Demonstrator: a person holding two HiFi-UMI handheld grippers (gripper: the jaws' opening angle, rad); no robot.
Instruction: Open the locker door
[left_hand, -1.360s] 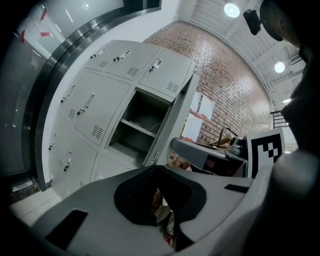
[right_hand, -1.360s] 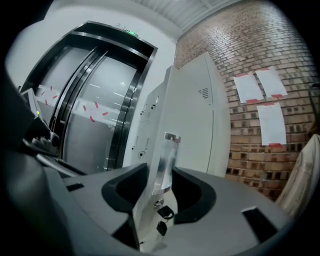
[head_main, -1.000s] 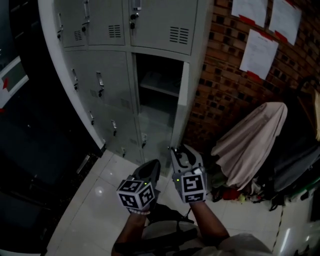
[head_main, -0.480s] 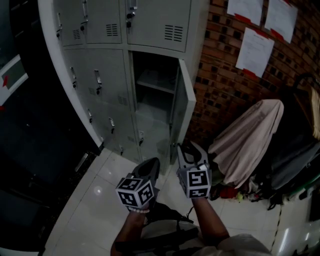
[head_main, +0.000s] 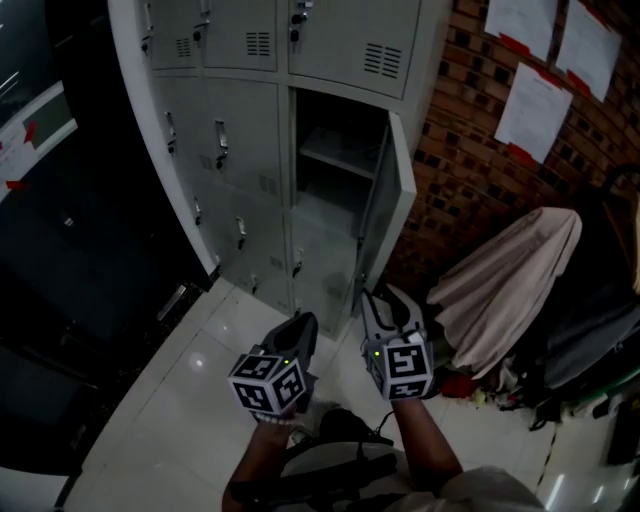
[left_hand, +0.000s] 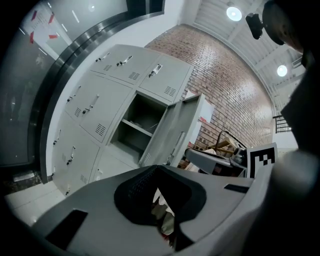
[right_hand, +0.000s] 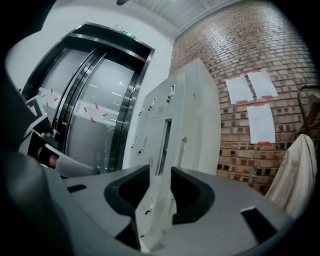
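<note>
The left gripper (head_main: 300, 328) holds its jaws tip to tip, empty. The right gripper (head_main: 386, 300) has jaws moderately apart; they have just been closing, nothing between them. The locker door (head_main: 386, 215) stands ajar, straight ahead beyond these jaws.

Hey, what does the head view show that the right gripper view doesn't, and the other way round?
Only the head view: the shelf inside the open compartment and the person's right forearm. Only the right gripper view: the ceiling and the top of the lift doorway. Both: the lockers, the open door, the papers on the brick wall, the beige cloth.
</note>
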